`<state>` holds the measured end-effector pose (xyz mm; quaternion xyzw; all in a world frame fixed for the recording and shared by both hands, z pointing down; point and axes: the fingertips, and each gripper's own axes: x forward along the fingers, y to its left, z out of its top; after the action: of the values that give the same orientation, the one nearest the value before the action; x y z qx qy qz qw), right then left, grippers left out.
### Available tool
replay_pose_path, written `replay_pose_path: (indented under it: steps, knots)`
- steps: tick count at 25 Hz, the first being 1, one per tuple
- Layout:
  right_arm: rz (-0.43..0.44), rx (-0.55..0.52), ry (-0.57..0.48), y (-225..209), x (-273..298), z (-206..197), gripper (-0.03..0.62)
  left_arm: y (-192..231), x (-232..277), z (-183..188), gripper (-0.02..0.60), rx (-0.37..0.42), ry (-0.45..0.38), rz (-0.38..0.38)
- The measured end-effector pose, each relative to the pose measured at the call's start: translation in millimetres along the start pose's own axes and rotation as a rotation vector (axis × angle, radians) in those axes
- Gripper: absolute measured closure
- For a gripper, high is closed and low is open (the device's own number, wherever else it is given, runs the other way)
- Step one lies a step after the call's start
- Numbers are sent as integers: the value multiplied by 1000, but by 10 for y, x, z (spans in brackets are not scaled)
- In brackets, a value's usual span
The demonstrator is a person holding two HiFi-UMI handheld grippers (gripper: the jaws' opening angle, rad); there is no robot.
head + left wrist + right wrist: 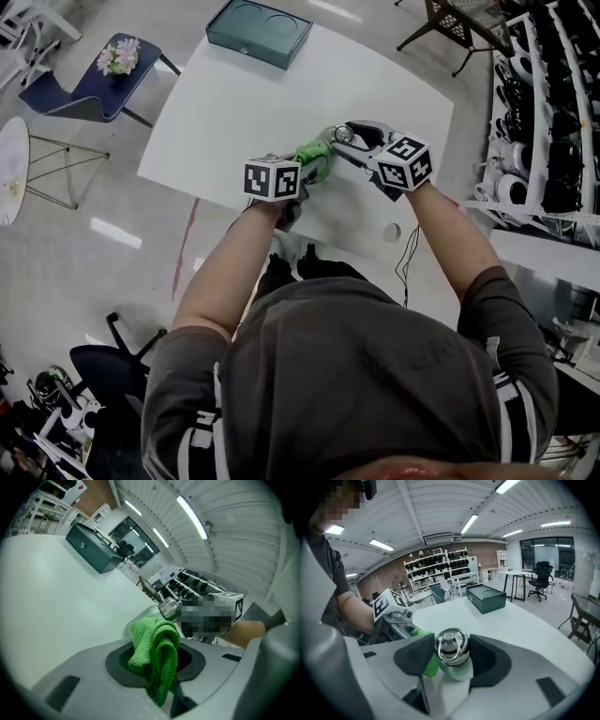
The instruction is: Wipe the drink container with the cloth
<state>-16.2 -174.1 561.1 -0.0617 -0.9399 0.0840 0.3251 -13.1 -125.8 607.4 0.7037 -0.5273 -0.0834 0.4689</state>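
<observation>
Drink container (pixel 451 645) is clamped steady by R tongs (pixel 451 657) so cloth (pixel 152 639), pinched in L tongs (pixel 155 668), can be rubbed on.

Forearms (pixel 225 272) stretched forward, the left gripper (pixel 312 167) clamps the cloth (pixel 157 648) — the right gripper (pixel 349 139), just right of it, grips the drink container (pixel 451 660) near its cap.

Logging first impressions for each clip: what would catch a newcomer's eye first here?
The bright green cloth pinched in the left gripper stands out most, above the near side of the white table. Right beside it, the right gripper clamps a pale drink container with a shiny metal cap. A dark green case sits at the table's far edge.
</observation>
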Motion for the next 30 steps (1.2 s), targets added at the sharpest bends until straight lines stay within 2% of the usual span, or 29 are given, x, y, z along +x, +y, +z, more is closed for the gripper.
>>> replay_pose_path:
  steps: [5,8,10,13,15,18,20,23,24,25,30]
  knots:
    - [-21,15,21,-4,-25,-41,368,306,92,-149,491,5,42,131]
    - [-21,37,27,-17,-54,-46,368,345,135,-137,491,56,44,192]
    - [-15,36,34,-26,-77,-37,368,318,127,-123,491,88,38,206]
    - [4,31,74,-52,-116,-51,365,181,56,-146,489,74,4,200]
    - [37,7,145,-40,-94,-74,361,50,-28,-172,489,48,-26,192]
    - [147,-92,288,78,-64,-89,259,-130,-99,-237,489,9,-73,199]
    - [232,-186,337,135,-25,-16,238,-189,-103,-270,489,-24,-112,222]
    - [320,-275,383,101,51,35,269,-241,-4,-298,489,-75,-166,251]
    - [340,-276,398,82,63,19,335,-263,51,-295,489,-89,-183,255]
    - [358,-265,408,70,69,2,367,-279,108,-286,489,-101,-200,259]
    - [390,-218,429,78,80,-33,370,-220,343,-269,480,-185,-285,262]
